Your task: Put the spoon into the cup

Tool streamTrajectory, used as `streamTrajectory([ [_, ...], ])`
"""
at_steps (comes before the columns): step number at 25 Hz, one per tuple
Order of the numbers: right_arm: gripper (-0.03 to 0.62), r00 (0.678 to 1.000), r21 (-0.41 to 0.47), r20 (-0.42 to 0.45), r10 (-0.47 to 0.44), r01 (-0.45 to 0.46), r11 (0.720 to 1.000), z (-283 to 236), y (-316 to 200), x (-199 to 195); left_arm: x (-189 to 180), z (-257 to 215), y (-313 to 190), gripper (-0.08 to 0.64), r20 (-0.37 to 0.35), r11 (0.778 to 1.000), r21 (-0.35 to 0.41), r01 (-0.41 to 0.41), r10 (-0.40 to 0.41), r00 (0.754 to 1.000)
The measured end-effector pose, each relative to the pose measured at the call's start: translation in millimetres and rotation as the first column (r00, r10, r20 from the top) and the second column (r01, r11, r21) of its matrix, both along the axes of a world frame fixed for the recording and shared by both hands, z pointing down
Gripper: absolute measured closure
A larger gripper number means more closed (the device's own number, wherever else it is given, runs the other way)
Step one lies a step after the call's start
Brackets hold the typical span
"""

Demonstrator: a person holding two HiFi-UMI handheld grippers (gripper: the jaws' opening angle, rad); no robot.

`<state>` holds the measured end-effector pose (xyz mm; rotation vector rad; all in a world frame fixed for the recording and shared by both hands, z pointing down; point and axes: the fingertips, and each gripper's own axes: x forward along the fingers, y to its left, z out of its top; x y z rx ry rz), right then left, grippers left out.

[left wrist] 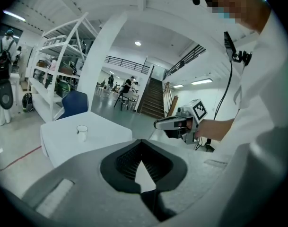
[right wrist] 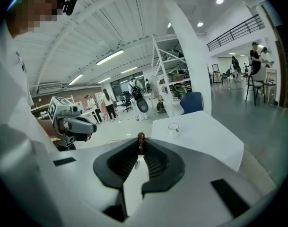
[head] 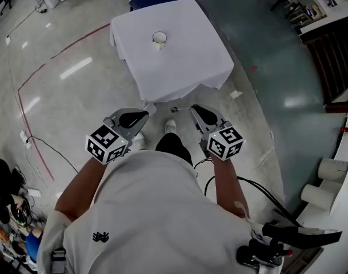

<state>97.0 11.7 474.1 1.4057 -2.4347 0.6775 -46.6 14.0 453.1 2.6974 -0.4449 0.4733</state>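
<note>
A white cup stands on a small table with a white cloth, well ahead of both grippers. The cup shows far off at the left in the left gripper view, and the cup sits right of the jaw tips in the right gripper view. My right gripper is shut on a small spoon, whose brown end pokes out past the jaw tips. My left gripper is held level beside it, jaw tips together with nothing between them.
A blue chair stands behind the table. A red line and cables run over the floor at the left. White shelving and people stand far back; stairs rise beyond the table.
</note>
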Motion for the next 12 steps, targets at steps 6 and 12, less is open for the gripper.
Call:
streamTrajectory([
  [6, 0.549, 0.992, 0.000, -0.012, -0.127, 0.127, 0.992, 7.4, -95.3, 6.9, -9.2, 13.3, -71.7, 0.555, 0.016, 0.986, -0.017, 0.164, -0.164, 0.986],
  [12, 0.549, 0.962, 0.002, -0.023, -0.274, 0.274, 0.962, 3.4, -193.8, 23.7, 8.9, 2.5, -140.5, 0.555, 0.030, 0.954, 0.002, 0.298, -0.298, 0.954],
])
